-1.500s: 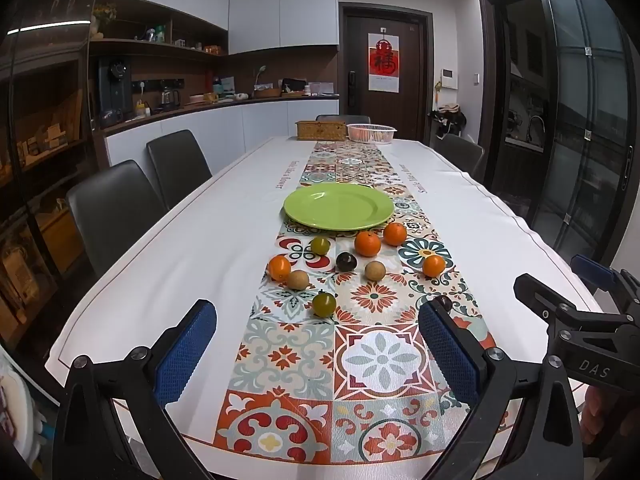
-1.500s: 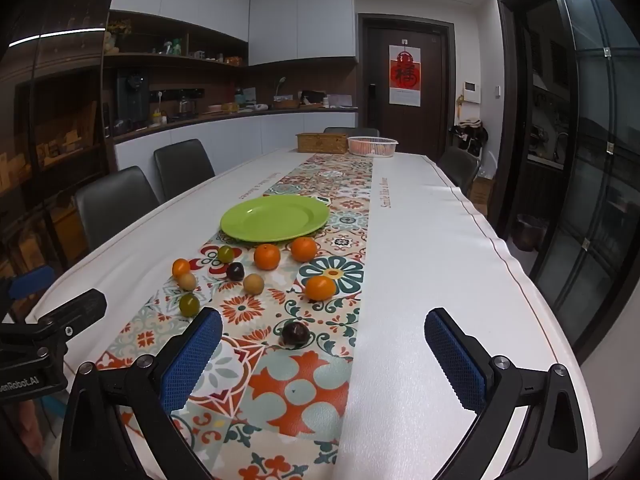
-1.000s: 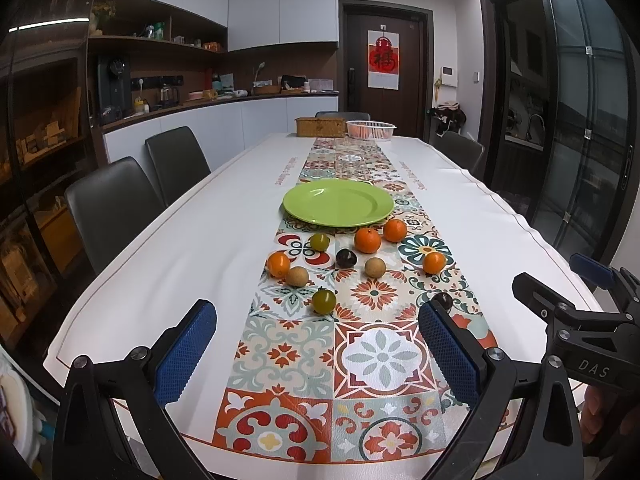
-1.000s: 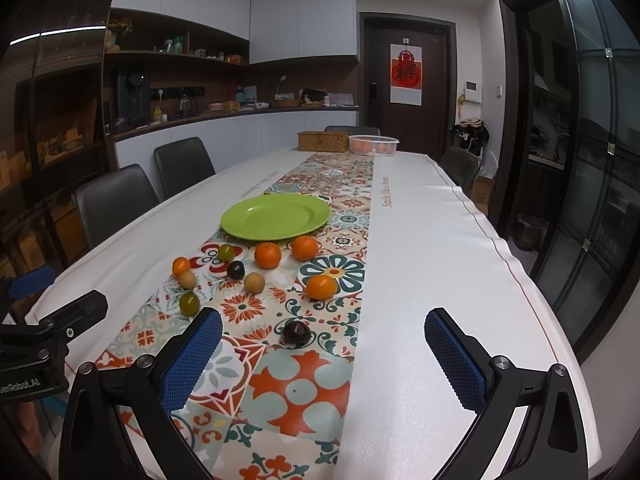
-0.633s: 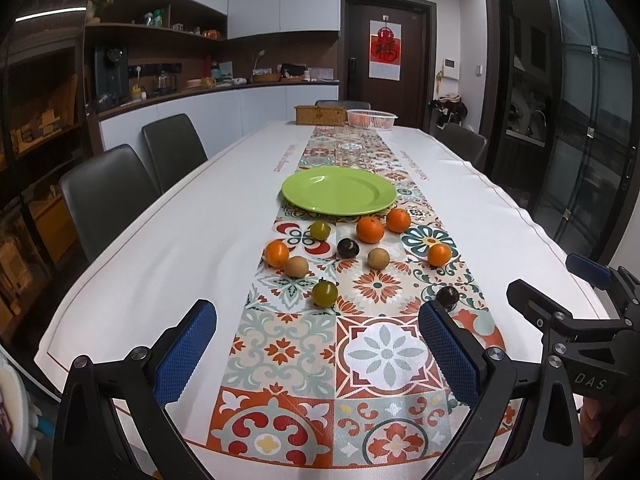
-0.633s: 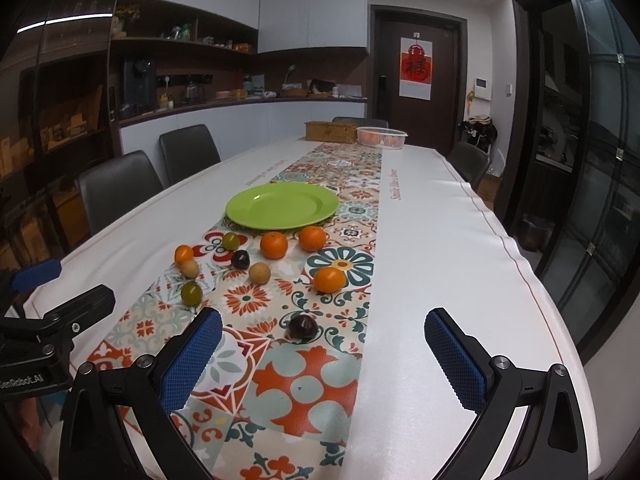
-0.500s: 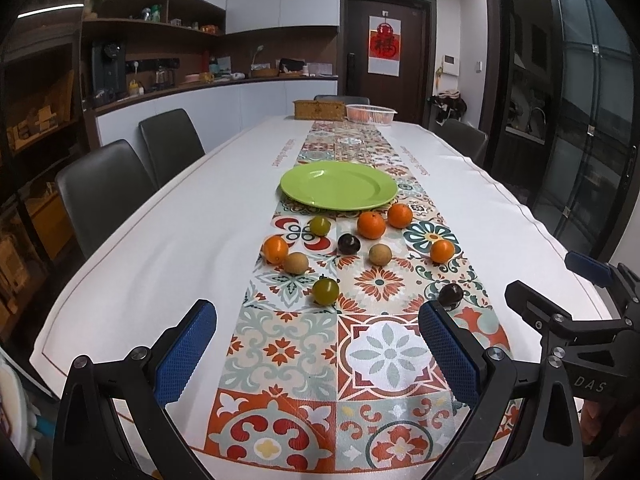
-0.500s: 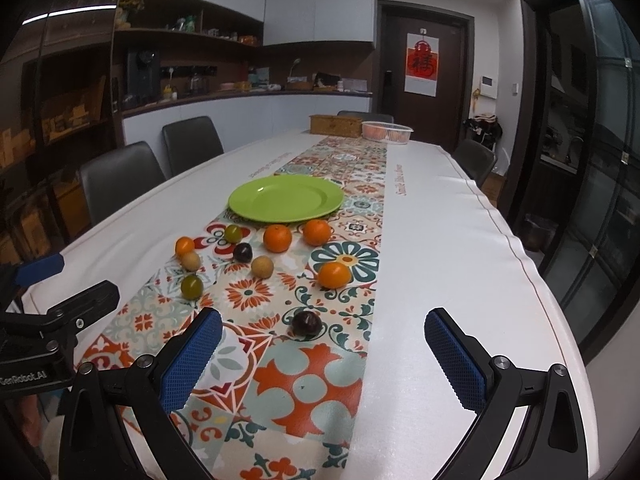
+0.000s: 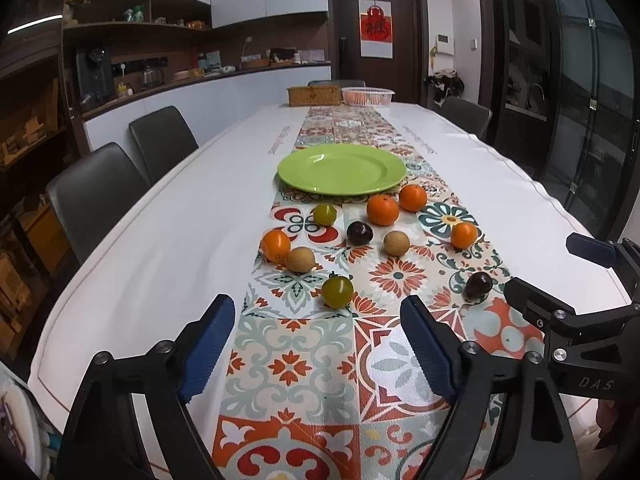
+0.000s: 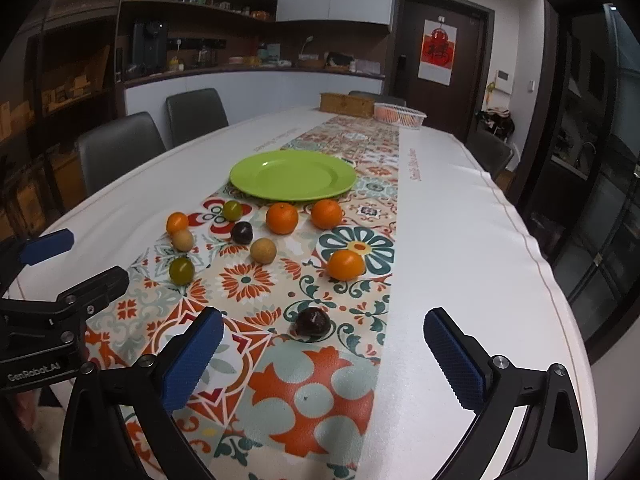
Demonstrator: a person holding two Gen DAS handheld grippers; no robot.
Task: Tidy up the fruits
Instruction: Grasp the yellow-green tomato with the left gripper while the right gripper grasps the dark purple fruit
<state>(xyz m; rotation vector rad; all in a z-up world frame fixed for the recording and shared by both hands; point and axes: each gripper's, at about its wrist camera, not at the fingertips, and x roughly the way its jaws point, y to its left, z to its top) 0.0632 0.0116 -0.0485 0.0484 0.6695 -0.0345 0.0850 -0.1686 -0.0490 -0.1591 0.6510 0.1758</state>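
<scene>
An empty green plate (image 9: 342, 168) (image 10: 293, 175) sits on the patterned table runner. In front of it lie several small fruits: oranges (image 9: 382, 210) (image 10: 282, 218), tan round fruits (image 9: 300, 259), green ones (image 9: 337, 291) (image 10: 181, 270) and dark purple ones (image 9: 478, 285) (image 10: 313, 321). My left gripper (image 9: 318, 328) is open and empty, just short of the near green fruit. My right gripper (image 10: 324, 336) is open and empty, with the near dark purple fruit just ahead between its fingers. Each gripper shows at the edge of the other's view.
A long table with a white cloth (image 9: 192, 216) and a tiled runner (image 9: 320, 364). A wooden box (image 9: 314, 95) and a white basket (image 9: 367, 96) stand at the far end. Dark chairs (image 9: 96, 192) line the left side and the far right (image 10: 490, 154).
Both grippers have moved forward and lower toward the fruits, which now look closer. Both stay open and empty. No fruit has moved.
</scene>
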